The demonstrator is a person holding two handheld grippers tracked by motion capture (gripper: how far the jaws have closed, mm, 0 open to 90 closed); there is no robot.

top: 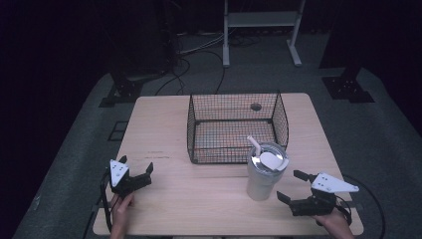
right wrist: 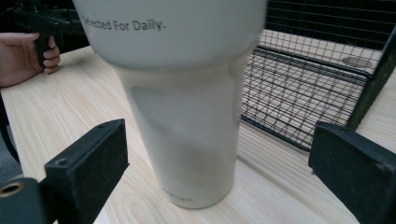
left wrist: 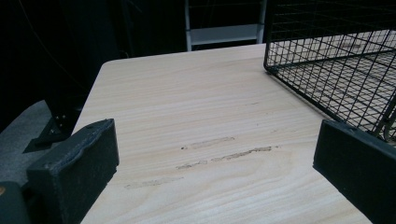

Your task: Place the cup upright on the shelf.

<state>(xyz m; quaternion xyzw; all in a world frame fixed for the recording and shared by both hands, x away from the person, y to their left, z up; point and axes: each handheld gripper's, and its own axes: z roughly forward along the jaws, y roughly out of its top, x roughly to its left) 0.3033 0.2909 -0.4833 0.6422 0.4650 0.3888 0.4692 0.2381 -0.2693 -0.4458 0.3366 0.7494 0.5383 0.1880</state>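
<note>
A white tumbler with a lid and a straw stands upright on the wooden table, just in front of the black wire basket. My right gripper is open at the tumbler's right, its jaws pointing at it with nothing held; in the right gripper view the tumbler stands close ahead between the two jaws. My left gripper is open near the table's left front, held by a hand, over bare wood. In the left gripper view the basket sits ahead to the right.
The basket looks empty and takes up the middle back of the table. The person's other hand shows far off in the right gripper view. A metal stand and cables lie on the dark floor beyond the table.
</note>
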